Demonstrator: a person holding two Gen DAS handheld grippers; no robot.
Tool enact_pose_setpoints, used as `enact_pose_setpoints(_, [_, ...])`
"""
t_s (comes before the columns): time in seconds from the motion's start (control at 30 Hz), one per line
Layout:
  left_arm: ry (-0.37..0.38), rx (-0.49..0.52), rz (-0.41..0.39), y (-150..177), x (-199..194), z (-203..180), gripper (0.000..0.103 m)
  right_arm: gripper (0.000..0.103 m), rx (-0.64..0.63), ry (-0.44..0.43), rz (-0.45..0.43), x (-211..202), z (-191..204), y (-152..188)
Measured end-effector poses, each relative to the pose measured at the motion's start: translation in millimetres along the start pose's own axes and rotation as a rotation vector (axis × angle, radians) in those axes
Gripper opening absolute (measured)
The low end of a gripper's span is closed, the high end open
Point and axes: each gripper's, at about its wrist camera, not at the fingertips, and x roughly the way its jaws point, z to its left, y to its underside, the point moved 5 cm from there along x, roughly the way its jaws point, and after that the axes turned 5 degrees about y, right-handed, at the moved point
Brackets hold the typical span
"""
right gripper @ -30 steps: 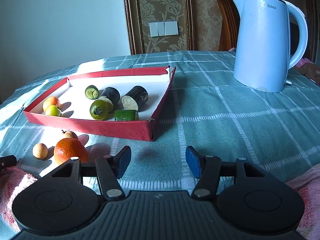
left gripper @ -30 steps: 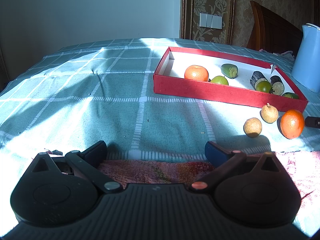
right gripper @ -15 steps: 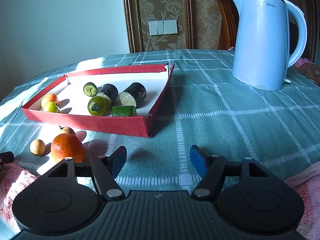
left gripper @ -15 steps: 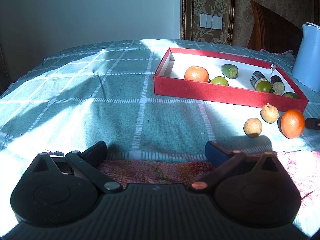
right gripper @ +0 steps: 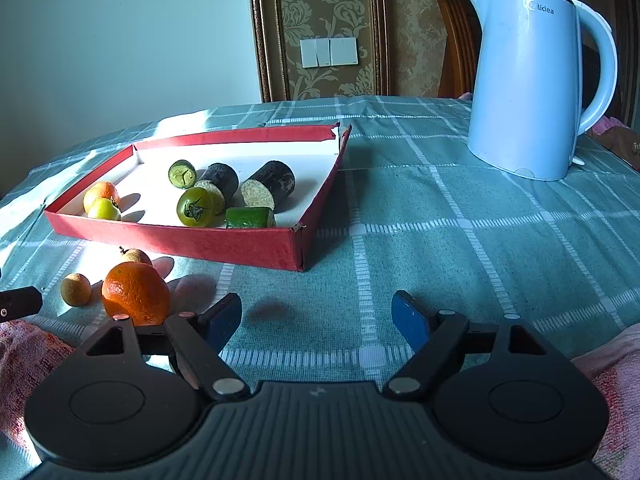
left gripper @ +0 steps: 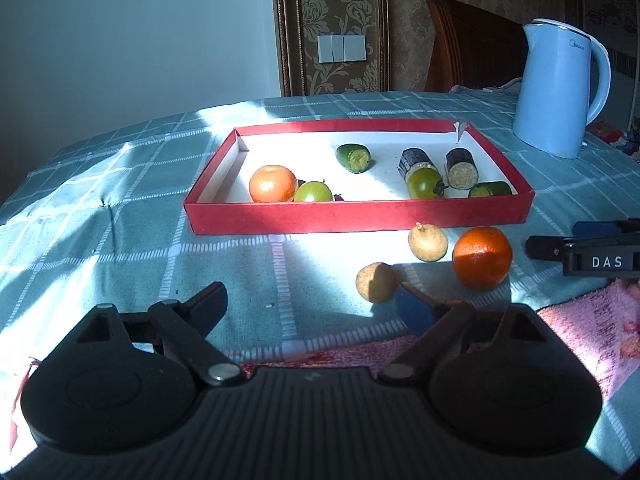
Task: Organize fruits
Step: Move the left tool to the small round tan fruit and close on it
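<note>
The left gripper was closing on nothing and the right gripper opening, empty. Near the table's front edge, the orange looked firm, light and apt to roll; best pinched across its middle.

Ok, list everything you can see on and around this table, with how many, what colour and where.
Tray: one, red with white floor, mid-table.
Orange in tray: one, left end.
Green tomatoes: two, one beside that orange, one toward the right.
Cucumber pieces: two, green, one at the back, one in the right front corner.
Dark cylinder pieces: two, black skin, pale cut faces, right half of tray.
Loose orange: one, on the cloth in front of the tray.
Small tan fruits: two, beside the loose orange, second nearer.
Kettle: one, pale blue, right rear.
Tablecloth: one, teal check.
Pink towel: near edge.
Wall switches: white.
Wooden chair: behind the table.
Left gripper: black, empty, closing.
Right gripper: black, empty, opening.
</note>
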Motion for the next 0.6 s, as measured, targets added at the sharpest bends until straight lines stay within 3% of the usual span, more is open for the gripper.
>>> enact_pose_setpoints(0.17, [0.017, -0.004, 0.006, -5.4, 11.0, -6.4, 0.088, 0.082, -0.002, 0.0, 0.0, -0.1, 0.4, 0.1])
enact_pose_setpoints(0.37, [0.034, 0.023, 0.044, -7.6, 28.6, -15.5, 0.064, 0.082, -0.002, 0.0, 0.0, -0.5, 0.0, 0.3])
enact_pose_setpoints(0.53, [0.069, 0.026, 0.056, -10.3, 36.4, -20.7, 0.035, 0.083, -0.003, 0.001, 0.0, -0.3, 0.1, 0.2])
enact_pose_setpoints(0.6, [0.078, 0.023, 0.057, -11.1, 36.9, -22.2, 0.031, 0.083, -0.003, 0.0, 0.0, -0.2, 0.3, 0.3])
